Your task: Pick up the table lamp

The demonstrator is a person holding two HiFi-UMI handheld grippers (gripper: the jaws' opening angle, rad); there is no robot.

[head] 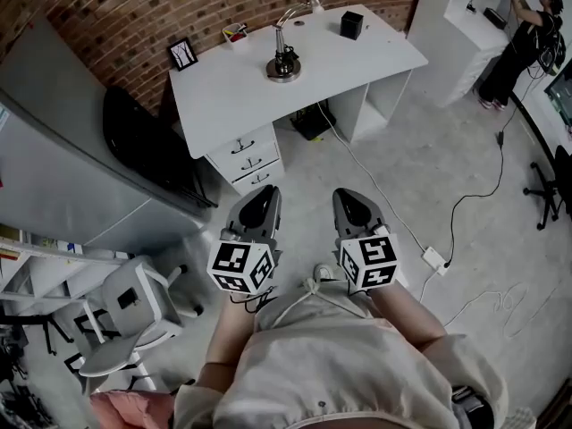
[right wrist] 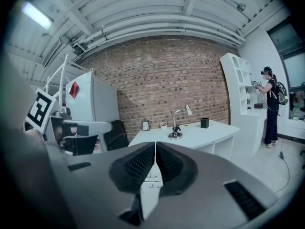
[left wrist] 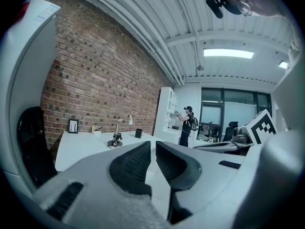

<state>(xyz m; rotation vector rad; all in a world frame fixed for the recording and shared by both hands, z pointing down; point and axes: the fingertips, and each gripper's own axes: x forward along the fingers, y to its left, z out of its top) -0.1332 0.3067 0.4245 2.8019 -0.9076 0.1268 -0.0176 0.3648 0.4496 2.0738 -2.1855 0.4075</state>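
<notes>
- The white counter (head: 357,56) stands well ahead of both sets of jaws, across a stretch of bare floor. Its drawers (head: 250,159) are the part nearest your jaw tips.
- The table lamp (head: 284,61) stands upright on that counter, round base down, with its bent neck reaching off to the right. From your left jaws it sits ahead and to the left of their line. From your right jaws it sits ahead and slightly to the right.
- Your left gripper (head: 261,202) is held level in front of you. Its jaws are barely ajar, a thin slit with nothing in it.
- Your right gripper (head: 356,206) is just beside it, jaws pressed together and empty.
- You are at the approach step: the lamp is untouched and far out of reach of either set of jaws.
- Next, I judge, you need to close the distance to the counter, spread one set of jaws wide, and line them up on the lamp's upright stem just above the base.
- A black cup (head: 351,25) and a small picture frame (head: 183,54) sit beyond the lamp to either side, so keep your jaws off them.
</notes>
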